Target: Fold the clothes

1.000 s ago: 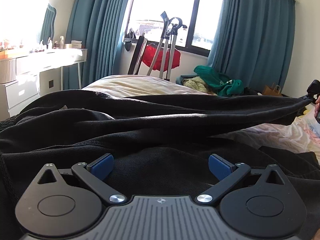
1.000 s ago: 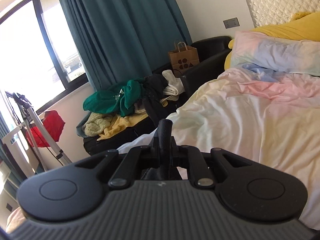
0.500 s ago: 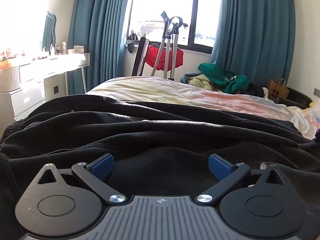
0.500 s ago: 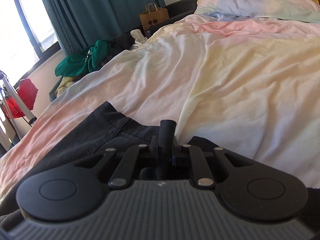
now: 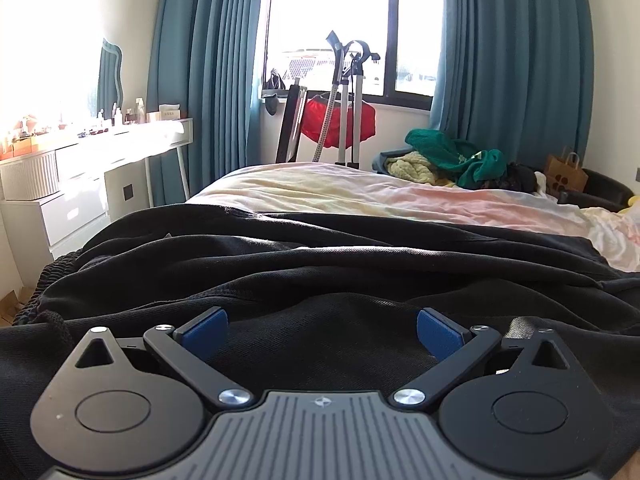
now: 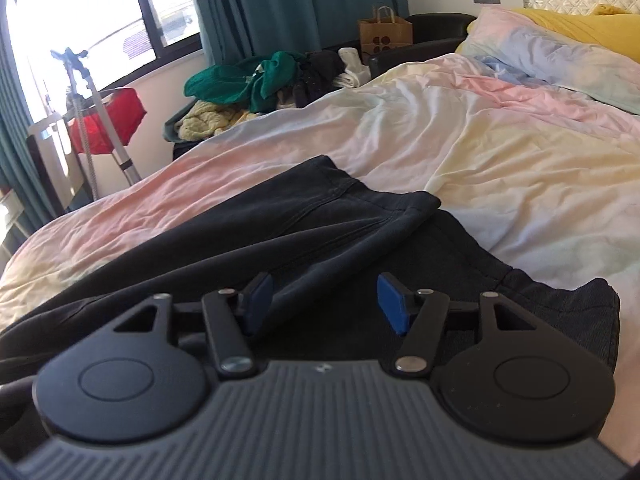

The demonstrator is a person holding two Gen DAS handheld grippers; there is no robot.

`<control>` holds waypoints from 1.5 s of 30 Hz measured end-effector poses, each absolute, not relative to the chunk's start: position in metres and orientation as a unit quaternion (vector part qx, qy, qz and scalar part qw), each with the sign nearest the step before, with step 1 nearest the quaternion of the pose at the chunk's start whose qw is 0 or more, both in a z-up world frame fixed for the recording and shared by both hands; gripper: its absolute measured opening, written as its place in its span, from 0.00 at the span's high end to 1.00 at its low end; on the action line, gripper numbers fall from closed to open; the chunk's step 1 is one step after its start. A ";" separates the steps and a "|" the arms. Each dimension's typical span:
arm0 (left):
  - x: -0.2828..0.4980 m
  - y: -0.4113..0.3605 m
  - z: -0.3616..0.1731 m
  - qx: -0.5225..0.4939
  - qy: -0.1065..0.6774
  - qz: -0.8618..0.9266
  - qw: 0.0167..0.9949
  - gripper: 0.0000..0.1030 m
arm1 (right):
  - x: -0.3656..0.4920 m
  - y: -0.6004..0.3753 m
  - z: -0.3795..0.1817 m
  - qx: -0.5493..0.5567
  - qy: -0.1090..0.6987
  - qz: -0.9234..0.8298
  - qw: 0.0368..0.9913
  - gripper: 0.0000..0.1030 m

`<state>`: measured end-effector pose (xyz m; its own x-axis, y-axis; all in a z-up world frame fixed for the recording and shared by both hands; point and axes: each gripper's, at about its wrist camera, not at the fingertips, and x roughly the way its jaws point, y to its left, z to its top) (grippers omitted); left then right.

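Observation:
Black trousers (image 5: 320, 272) lie stretched across the bed, with the elastic waistband and drawcord at the left of the left wrist view. The leg ends (image 6: 360, 216) show in the right wrist view, lying flat on the pastel bedsheet (image 6: 500, 152). My left gripper (image 5: 320, 334) is open and empty, low over the black cloth. My right gripper (image 6: 326, 300) is open and empty, just above the leg ends, with a fold of cloth near its left pad.
A pile of green, yellow and dark clothes (image 6: 260, 84) sits on a black chair beyond the bed. A paper bag (image 6: 386, 32), pillows (image 6: 560, 56), a garment steamer with a red bag (image 5: 340, 120) and a white dresser (image 5: 80, 168) stand around.
My right gripper lowered the trouser leg ends onto the bed, then opened and let go. The cloth that was held taut in the air now lies flat. My left gripper stayed open.

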<state>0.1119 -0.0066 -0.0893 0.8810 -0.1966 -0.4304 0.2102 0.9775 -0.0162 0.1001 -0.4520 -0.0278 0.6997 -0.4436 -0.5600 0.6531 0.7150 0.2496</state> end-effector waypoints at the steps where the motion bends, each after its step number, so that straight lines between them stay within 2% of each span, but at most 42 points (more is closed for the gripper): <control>1: 0.107 -0.007 -0.088 0.021 0.217 -0.104 0.970 0.01 | 0.095 -0.440 -0.021 0.216 0.236 -0.289 0.902 0.41; 5: 0.090 -0.009 -0.084 0.039 0.211 -0.102 0.971 0.01 | 0.072 -0.397 0.001 0.206 0.216 -0.226 0.927 0.33; 6: 0.087 -0.010 -0.083 0.040 0.214 -0.102 0.971 0.01 | 0.068 -0.390 0.005 0.206 0.212 -0.212 0.932 0.25; 9: 0.077 -0.010 -0.084 0.038 0.231 -0.106 0.966 0.01 | 0.058 -0.373 0.010 0.206 0.205 -0.173 0.941 0.13; 16: 0.056 -0.008 -0.086 0.044 0.251 -0.114 0.960 0.01 | 0.051 -0.353 0.015 0.183 0.208 -0.168 0.946 0.13; 24: 0.053 0.022 -0.071 -0.026 0.301 -0.112 0.947 0.00 | 0.041 -0.363 0.012 0.199 0.204 -0.207 0.936 0.13; 30: 0.052 0.084 -0.042 -0.104 0.334 -0.072 0.934 0.00 | 0.042 -0.376 0.001 0.224 0.223 -0.211 0.925 0.13; 33: 0.054 0.117 -0.035 -0.141 0.381 -0.038 0.913 0.00 | 0.044 -0.383 -0.003 0.245 0.231 -0.208 0.918 0.13; 37: 0.056 0.163 -0.043 -0.225 0.455 0.006 0.861 0.01 | 0.041 -0.389 -0.003 0.271 0.221 -0.205 0.914 0.13; 45: 0.062 0.232 -0.081 -0.396 0.456 0.071 0.794 0.01 | 0.035 -0.400 -0.004 0.308 0.208 -0.211 0.904 0.13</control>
<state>0.0623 0.2321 -0.0813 0.5744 -0.2484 -0.7800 -0.4733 0.6767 -0.5640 0.0346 -0.4002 -0.0039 0.8247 -0.2530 -0.5058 0.5092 0.7214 0.4693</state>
